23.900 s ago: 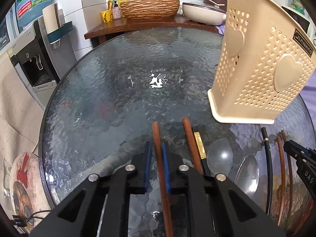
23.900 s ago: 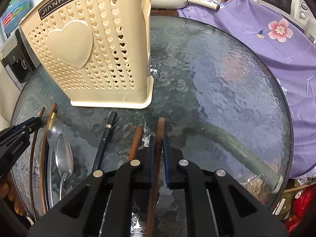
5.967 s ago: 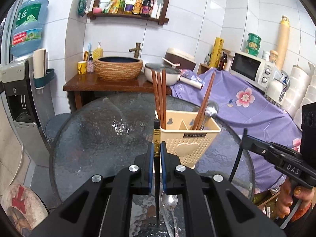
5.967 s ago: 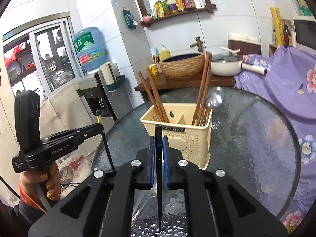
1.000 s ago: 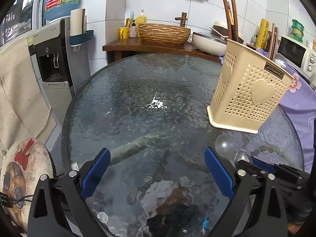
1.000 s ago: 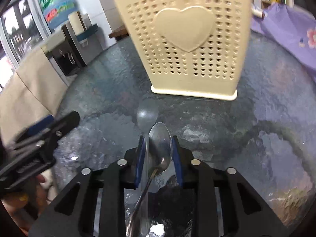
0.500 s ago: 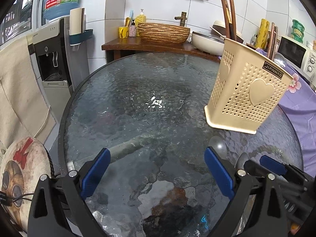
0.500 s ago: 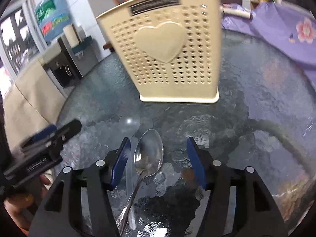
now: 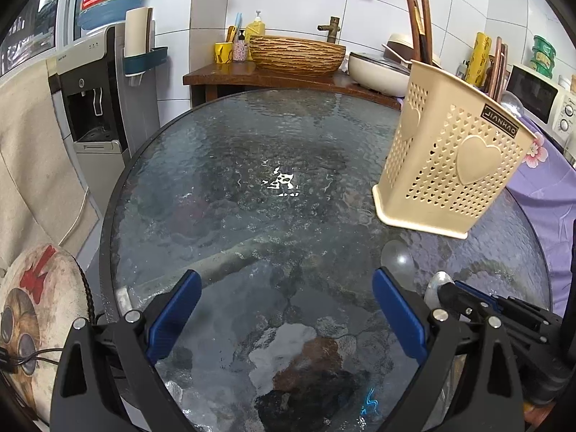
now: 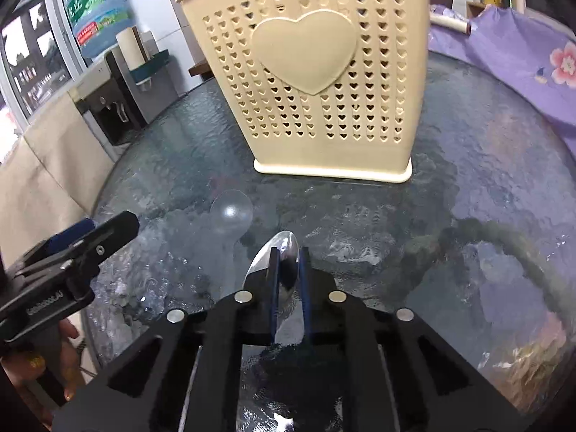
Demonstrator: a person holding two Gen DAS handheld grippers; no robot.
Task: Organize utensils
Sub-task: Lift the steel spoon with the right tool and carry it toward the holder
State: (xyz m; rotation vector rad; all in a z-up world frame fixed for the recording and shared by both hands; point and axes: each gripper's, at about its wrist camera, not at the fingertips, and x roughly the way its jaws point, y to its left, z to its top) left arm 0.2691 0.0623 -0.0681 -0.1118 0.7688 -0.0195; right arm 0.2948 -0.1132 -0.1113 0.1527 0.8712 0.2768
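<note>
Textured round glass bench, tiled kitchen wall behind. Left wrist view: left gripper fingers wide, nothing between them; cream utensil holder stands at right, chopsticks upright inside. Right wrist view: right gripper fingers narrow, clamped on metal spoon bowl; clear plastic spoon lies just left, holder beyond.

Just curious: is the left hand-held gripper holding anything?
No, the left hand-held gripper stands wide open over the bare glass table.

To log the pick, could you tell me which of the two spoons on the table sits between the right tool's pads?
The metal spoon; the right tool is shut on its bowl. The clear spoon lies free beside it.
</note>
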